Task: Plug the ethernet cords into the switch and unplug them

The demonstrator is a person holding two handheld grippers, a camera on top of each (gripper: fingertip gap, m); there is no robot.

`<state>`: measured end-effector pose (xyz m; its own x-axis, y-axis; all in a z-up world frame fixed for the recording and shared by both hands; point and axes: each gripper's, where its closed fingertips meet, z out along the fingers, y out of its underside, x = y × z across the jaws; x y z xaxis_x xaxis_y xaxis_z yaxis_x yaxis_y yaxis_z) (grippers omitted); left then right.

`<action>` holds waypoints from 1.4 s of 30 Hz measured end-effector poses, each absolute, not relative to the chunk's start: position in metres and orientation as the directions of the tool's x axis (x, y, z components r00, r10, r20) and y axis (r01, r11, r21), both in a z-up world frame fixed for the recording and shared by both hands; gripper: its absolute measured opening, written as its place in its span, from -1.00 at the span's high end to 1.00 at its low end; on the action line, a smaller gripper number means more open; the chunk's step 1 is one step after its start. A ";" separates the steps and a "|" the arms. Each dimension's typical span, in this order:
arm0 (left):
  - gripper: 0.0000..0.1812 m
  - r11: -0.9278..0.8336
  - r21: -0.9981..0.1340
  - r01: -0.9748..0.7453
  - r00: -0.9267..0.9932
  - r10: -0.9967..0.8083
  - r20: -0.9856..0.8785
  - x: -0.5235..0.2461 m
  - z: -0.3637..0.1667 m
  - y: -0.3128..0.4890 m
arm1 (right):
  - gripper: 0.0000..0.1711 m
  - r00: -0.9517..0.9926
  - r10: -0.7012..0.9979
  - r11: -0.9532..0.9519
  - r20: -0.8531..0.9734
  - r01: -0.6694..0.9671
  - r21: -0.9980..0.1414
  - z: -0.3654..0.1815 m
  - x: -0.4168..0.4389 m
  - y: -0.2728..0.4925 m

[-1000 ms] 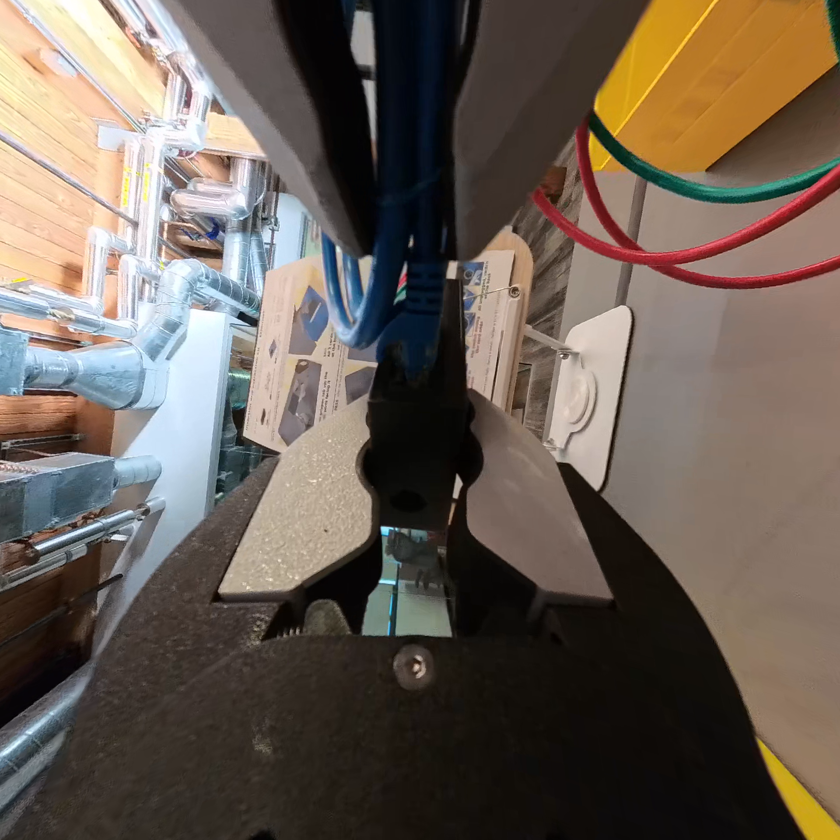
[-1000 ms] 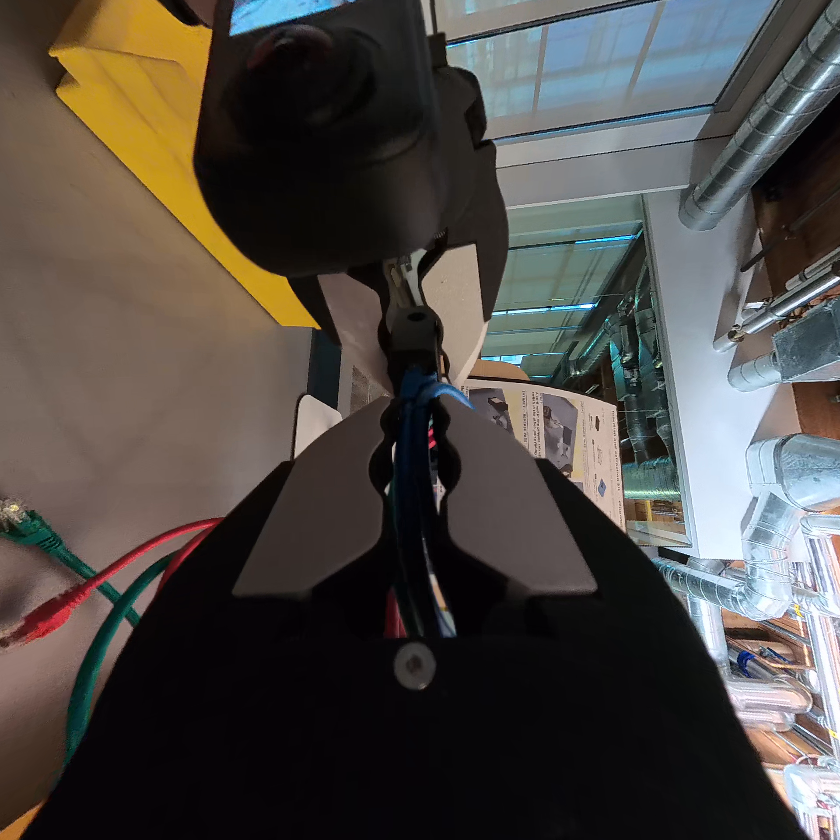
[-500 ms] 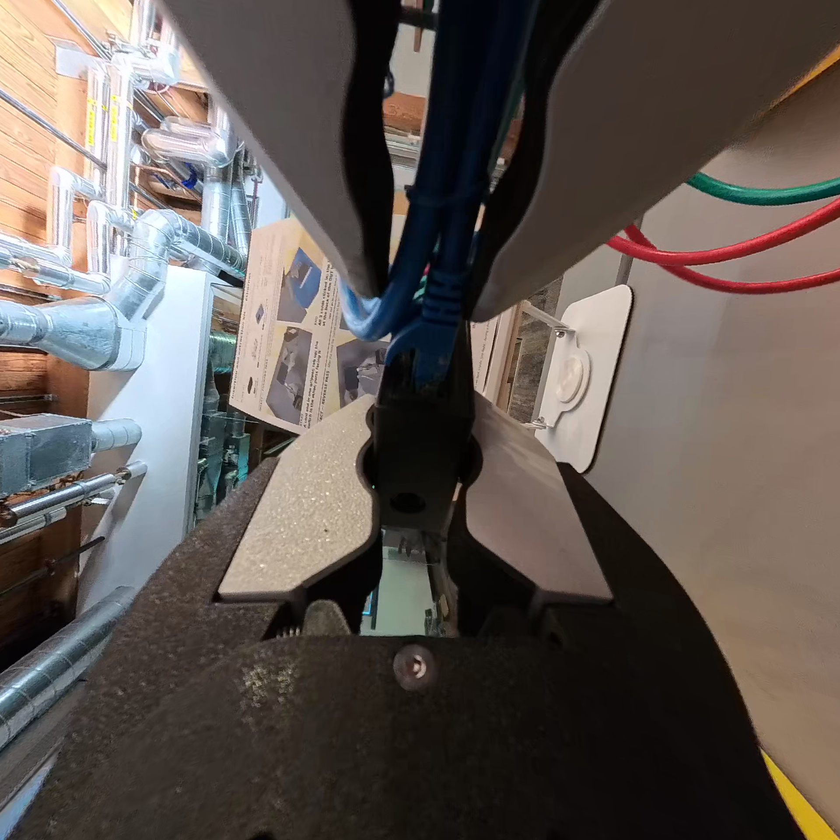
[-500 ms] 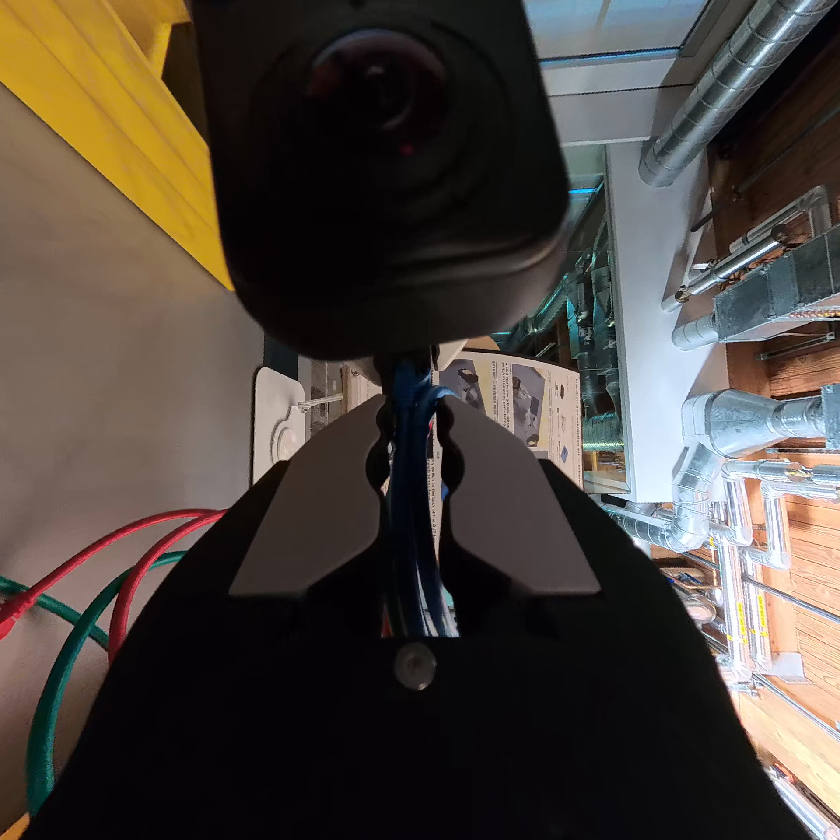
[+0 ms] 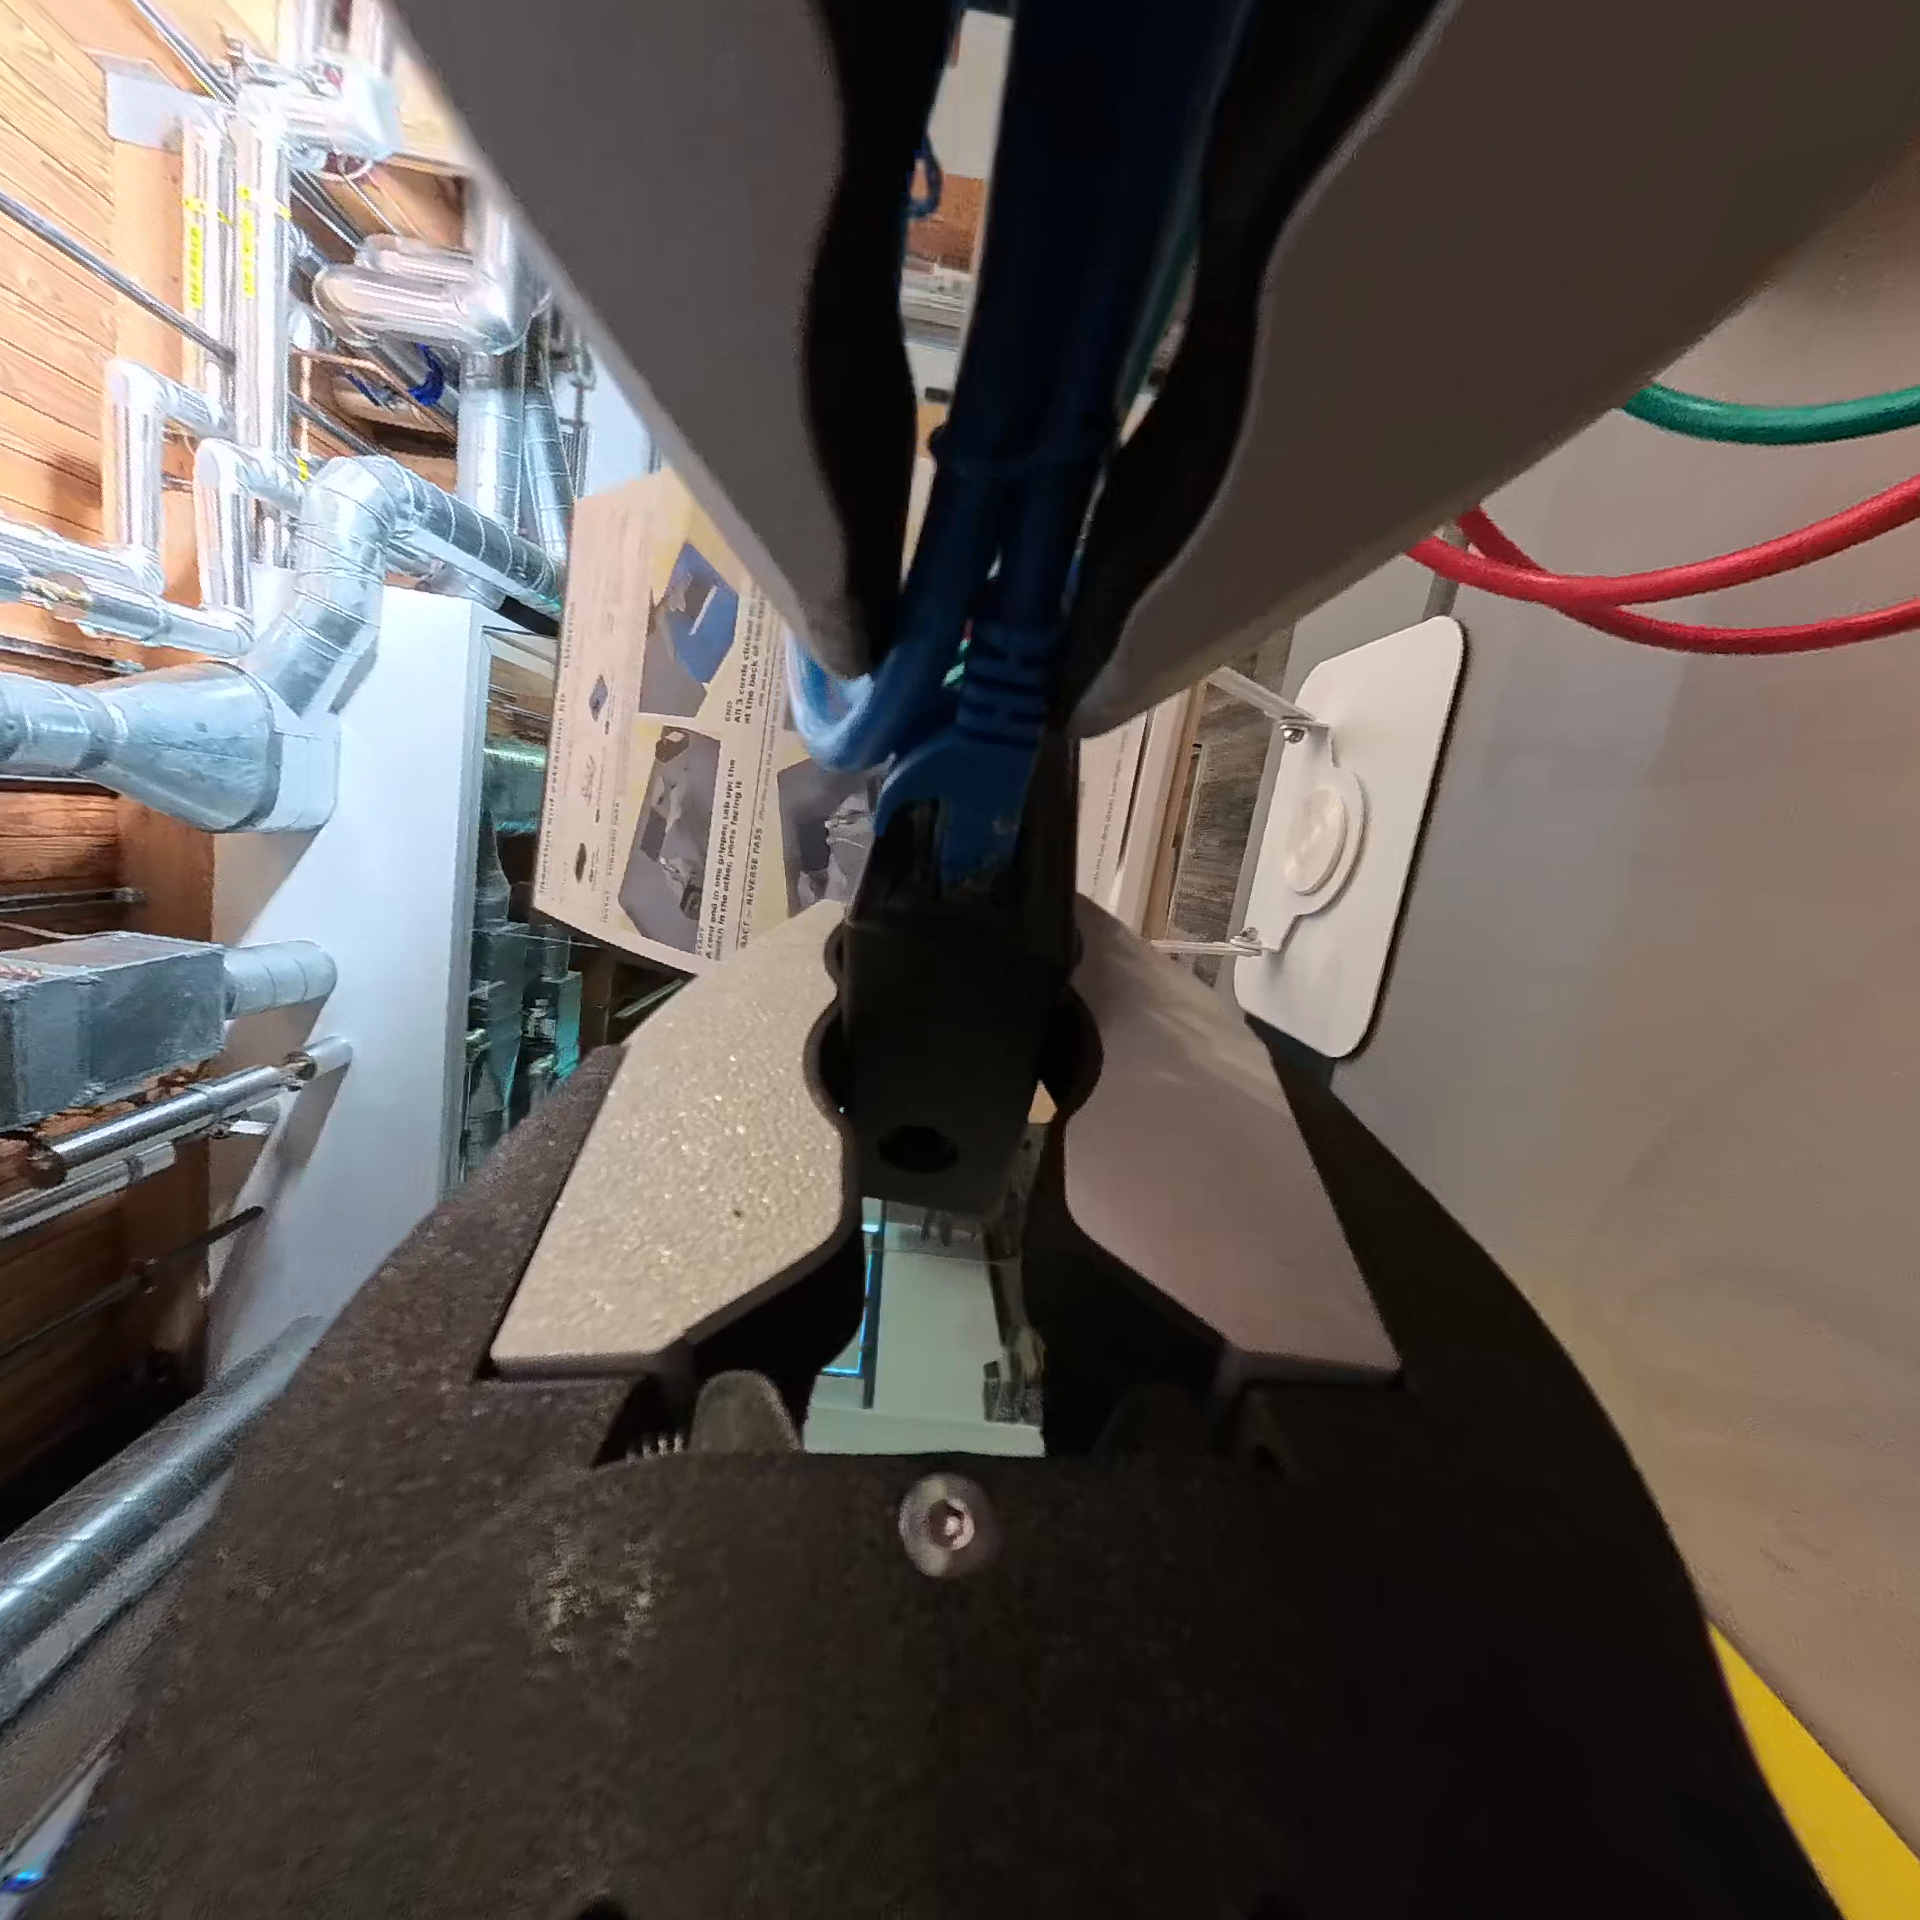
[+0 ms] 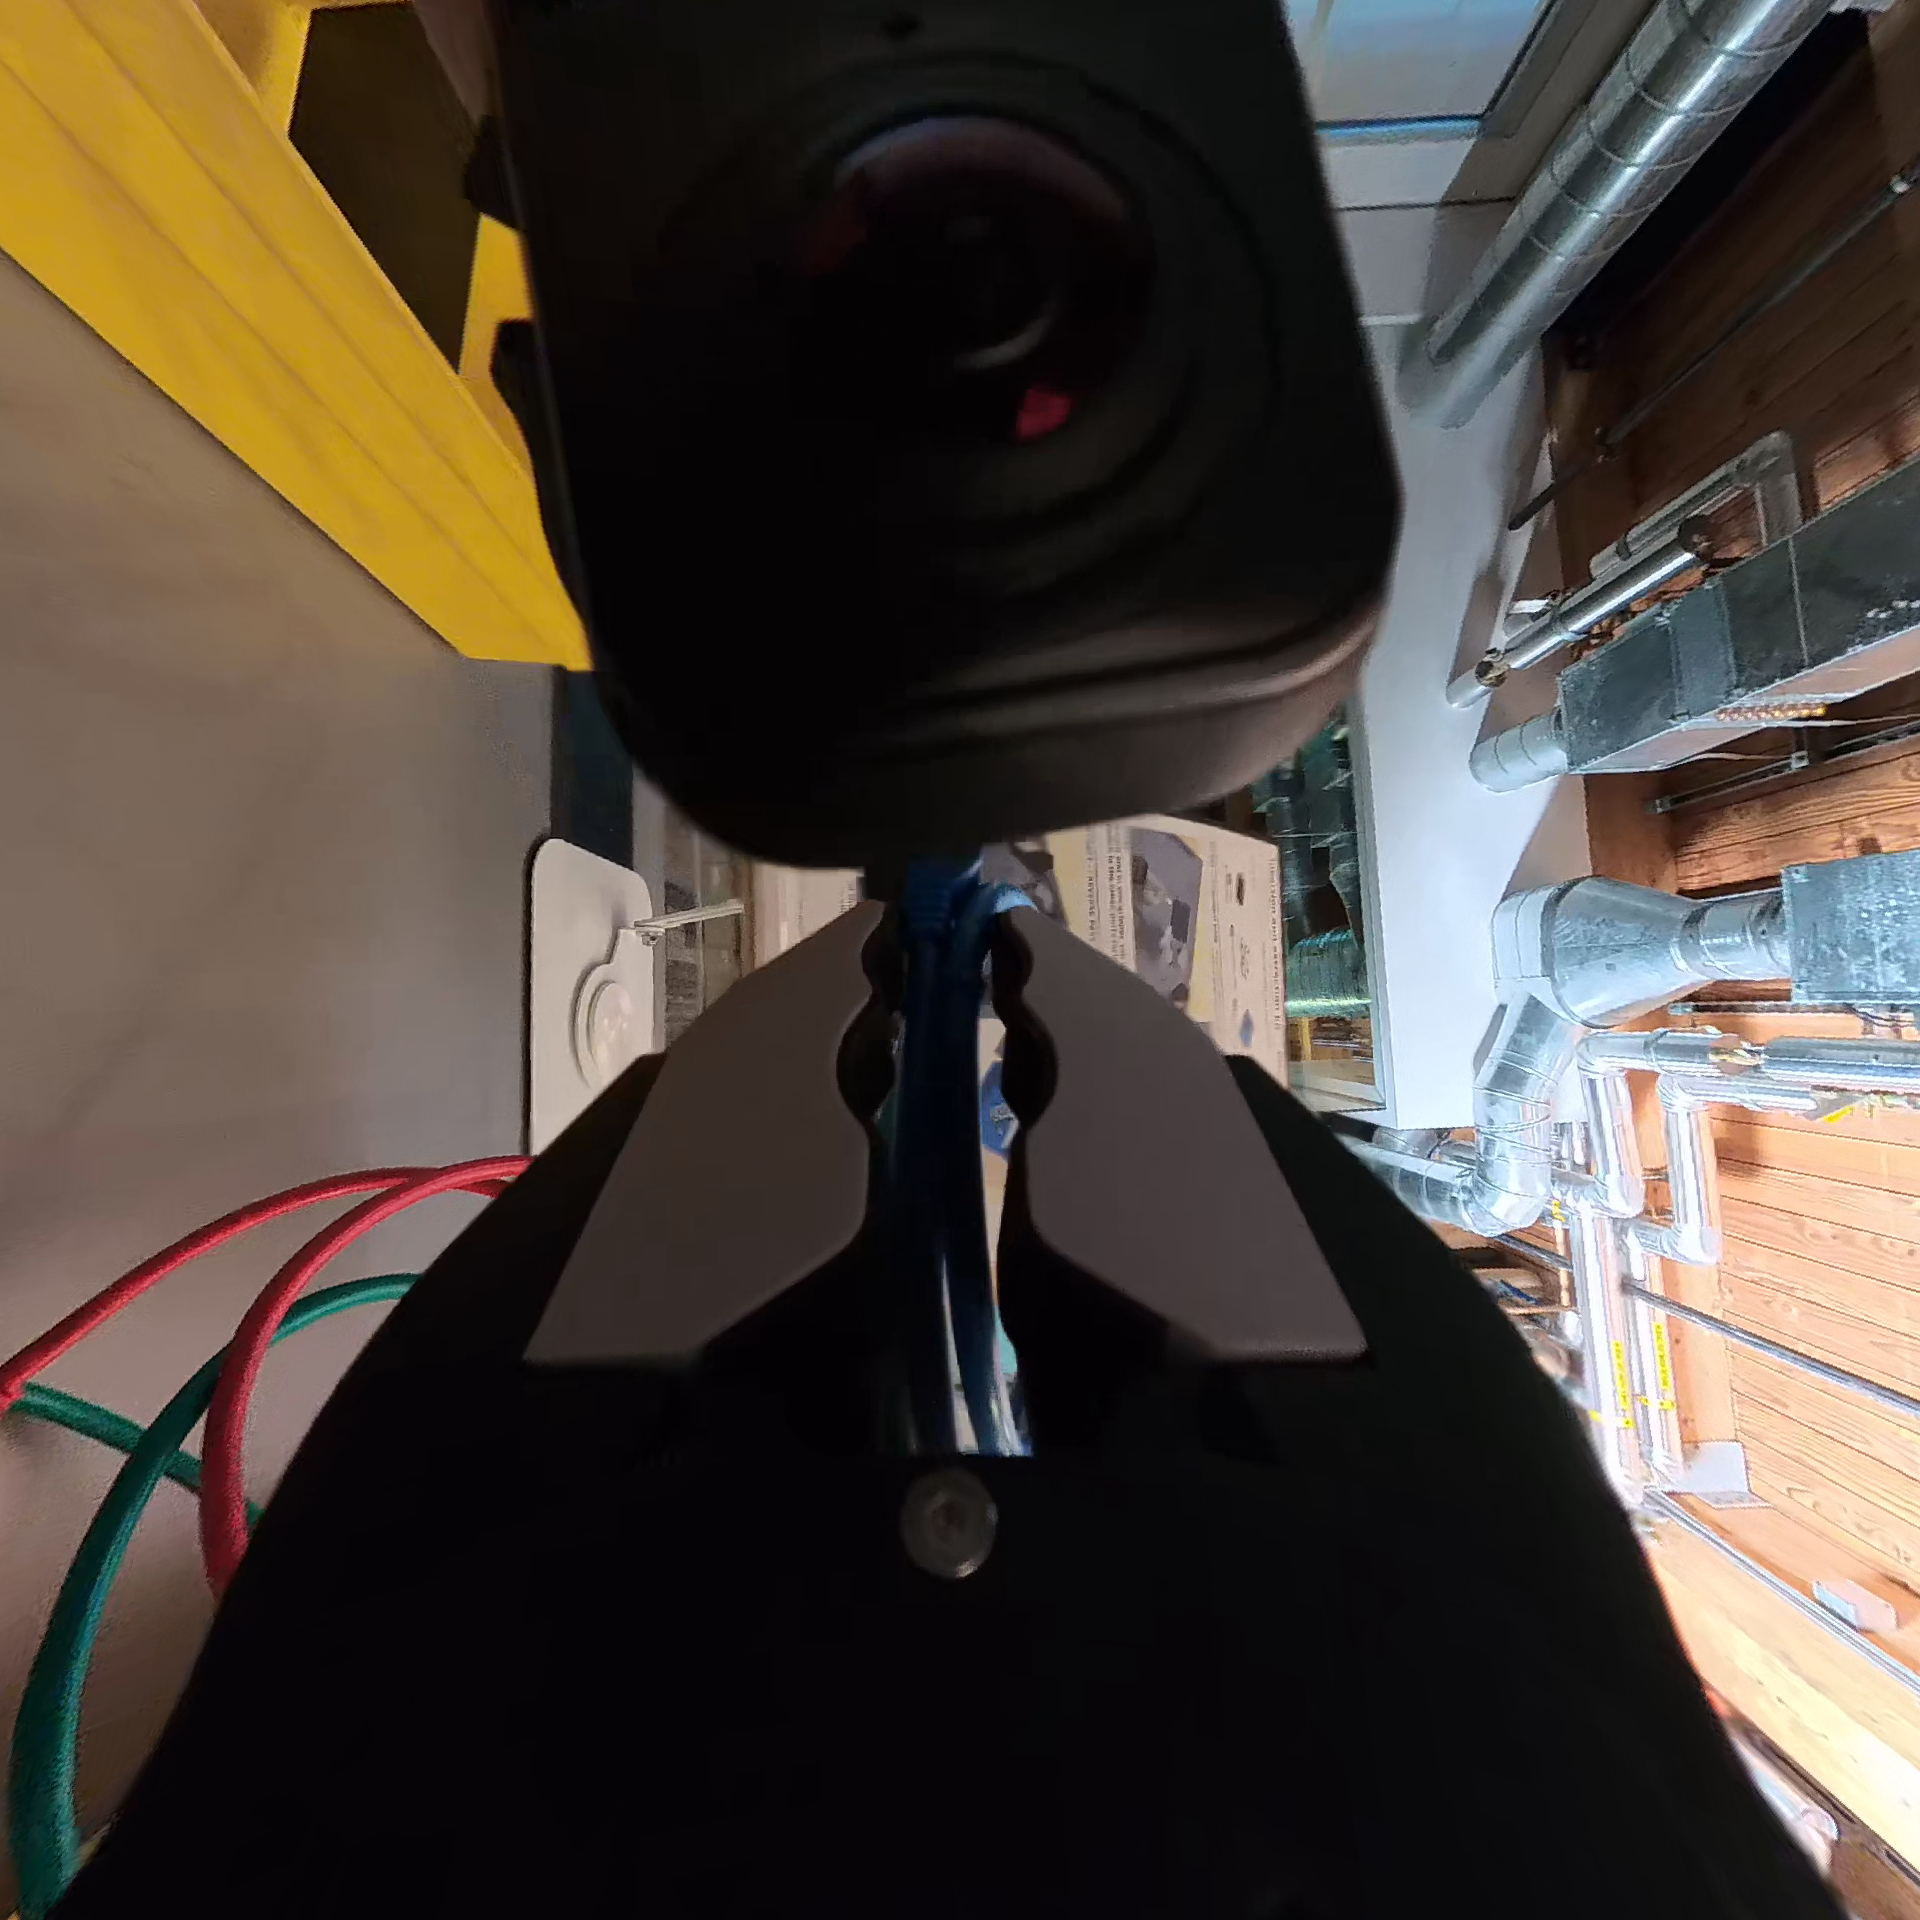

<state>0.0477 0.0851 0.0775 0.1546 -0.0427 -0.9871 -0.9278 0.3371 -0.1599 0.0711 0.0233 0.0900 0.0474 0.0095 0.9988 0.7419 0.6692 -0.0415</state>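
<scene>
The black switch (image 5: 940, 1049), frame centre in the left wrist view, is clamped by the left gripper (image 5: 951, 1023). The blue ethernet cord (image 6: 940, 1049) is pinched in the nearly closed right gripper (image 6: 940, 977); its plug (image 5: 987, 790) is seated in the switch. Red cord (image 6: 312, 1216) and green cord (image 6: 94, 1579) are noted lower left.

Both tongs (image 5: 951, 997) (image 6: 940, 1039) clamped, tip to tip

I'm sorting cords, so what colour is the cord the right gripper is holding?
Blue. The cord shows best in the right wrist view, between the right gripper fingers.
</scene>
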 end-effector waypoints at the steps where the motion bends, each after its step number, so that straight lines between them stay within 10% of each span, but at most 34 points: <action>1: 0.65 0.345 -0.164 -0.924 0.162 -0.035 -0.986 0.048 0.080 0.084 | 0.81 0.052 -0.010 0.674 0.999 0.738 -0.032 0.093 0.071 0.021; 18: 0.23 0.342 -0.305 -0.889 0.271 -0.147 -0.951 0.035 0.085 0.084 | 0.82 0.099 -0.038 0.684 0.994 0.728 -0.046 0.107 0.080 0.017; 42: 0.53 0.390 -0.109 -0.914 0.098 -0.049 -0.994 0.048 0.072 0.083 | 0.82 -0.091 -0.097 0.674 0.991 0.727 0.132 0.088 0.081 0.014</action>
